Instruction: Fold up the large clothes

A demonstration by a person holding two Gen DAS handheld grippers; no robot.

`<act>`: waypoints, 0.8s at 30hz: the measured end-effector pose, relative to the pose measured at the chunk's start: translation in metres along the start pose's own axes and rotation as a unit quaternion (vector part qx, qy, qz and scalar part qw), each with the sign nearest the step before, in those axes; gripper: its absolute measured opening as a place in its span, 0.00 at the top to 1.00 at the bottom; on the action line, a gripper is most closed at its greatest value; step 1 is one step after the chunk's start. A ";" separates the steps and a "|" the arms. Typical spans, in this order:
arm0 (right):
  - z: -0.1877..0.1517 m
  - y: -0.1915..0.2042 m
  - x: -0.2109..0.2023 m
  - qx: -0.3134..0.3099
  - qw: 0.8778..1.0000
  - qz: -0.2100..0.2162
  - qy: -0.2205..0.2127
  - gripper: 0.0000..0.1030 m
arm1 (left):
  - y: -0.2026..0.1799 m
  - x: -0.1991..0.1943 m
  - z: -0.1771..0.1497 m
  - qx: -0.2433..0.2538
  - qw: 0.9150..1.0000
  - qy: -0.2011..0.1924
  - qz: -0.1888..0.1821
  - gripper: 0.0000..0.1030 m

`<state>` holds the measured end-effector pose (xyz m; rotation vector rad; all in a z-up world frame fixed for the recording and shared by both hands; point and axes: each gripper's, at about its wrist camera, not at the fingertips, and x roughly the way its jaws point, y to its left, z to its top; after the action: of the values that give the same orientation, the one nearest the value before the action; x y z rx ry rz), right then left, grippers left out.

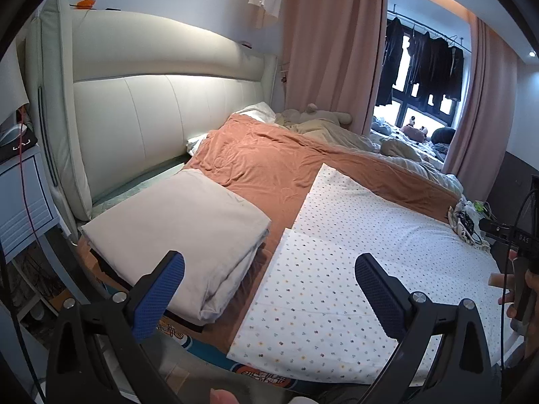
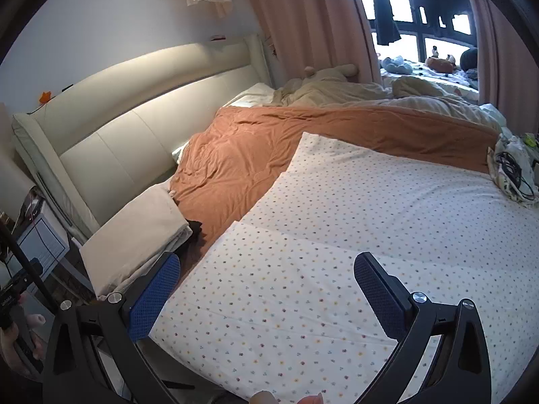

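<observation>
A large white cloth with small coloured dots (image 1: 363, 235) lies flat on the bed, with a folded layer on its near part. It also shows in the right wrist view (image 2: 353, 242). My left gripper (image 1: 269, 269) is open and empty, hovering above the cloth's near left edge. My right gripper (image 2: 266, 269) is open and empty above the cloth's near part. A folded beige cloth (image 1: 178, 222) lies to the left on the bed, also in the right wrist view (image 2: 141, 235).
An orange blanket (image 1: 269, 158) covers the bed behind the cloth. A padded cream headboard (image 1: 151, 101) stands at the left. A white bedside cabinet (image 1: 23, 198) is at far left. A bag with cables (image 2: 515, 171) sits at the bed's right edge. Pink curtains (image 1: 330, 43) hang behind.
</observation>
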<state>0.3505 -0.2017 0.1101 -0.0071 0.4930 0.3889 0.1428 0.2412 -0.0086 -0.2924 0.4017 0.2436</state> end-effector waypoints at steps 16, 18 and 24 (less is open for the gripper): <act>-0.095 0.009 -0.121 0.011 0.998 -0.028 -0.063 0.00 | -0.065 -0.105 -0.065 0.047 0.996 -0.059 -0.039 0.00; -0.109 0.010 -0.137 0.012 0.997 -0.028 -0.073 0.00 | -0.070 -0.122 -0.071 0.051 0.995 -0.070 -0.041 0.00; -0.151 0.004 -0.172 0.020 0.996 -0.026 -0.088 0.00 | -0.082 -0.161 -0.092 0.075 0.992 -0.091 -0.036 0.00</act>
<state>0.1403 -0.2748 0.0568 0.0531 0.3251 0.3259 -0.0086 0.1067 -0.0038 -0.1353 0.2279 0.1673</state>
